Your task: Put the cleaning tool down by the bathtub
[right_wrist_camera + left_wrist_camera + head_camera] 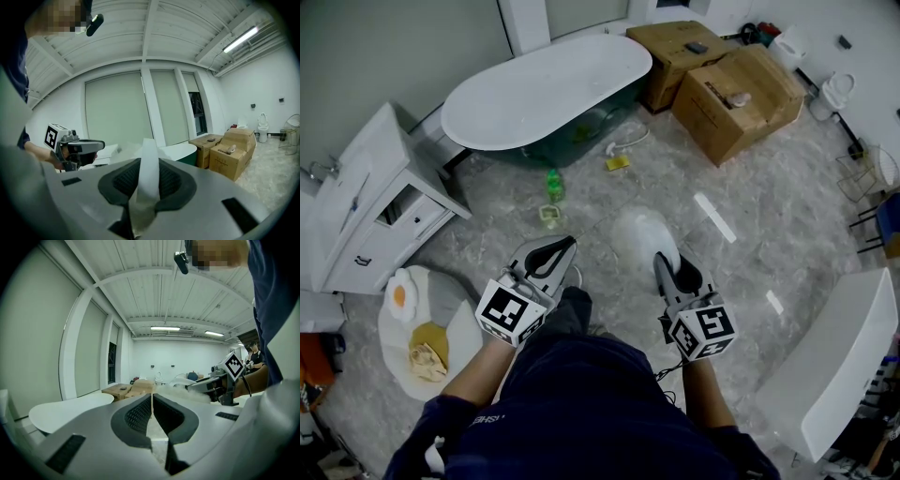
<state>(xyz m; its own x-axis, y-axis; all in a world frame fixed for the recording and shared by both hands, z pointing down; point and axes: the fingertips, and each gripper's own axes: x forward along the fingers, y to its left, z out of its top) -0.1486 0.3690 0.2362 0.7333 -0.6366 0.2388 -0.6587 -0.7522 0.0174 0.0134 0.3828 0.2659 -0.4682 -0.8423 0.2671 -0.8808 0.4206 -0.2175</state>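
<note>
The bathtub has a white oval top and a dark green body and stands at the far left of the floor. The cleaning tool is a white fluffy duster on a flat white handle. My right gripper is shut on that handle, and the fluffy head sticks out ahead of it, above the floor and short of the tub. My left gripper is held beside it, shut, with nothing between its pads. The duster's fluff also shows in the left gripper view.
Two cardboard boxes stand right of the tub. A white cabinet is at the left. A green bottle, a small green item and a yellow sponge lie on the floor near the tub. A white panel leans at right.
</note>
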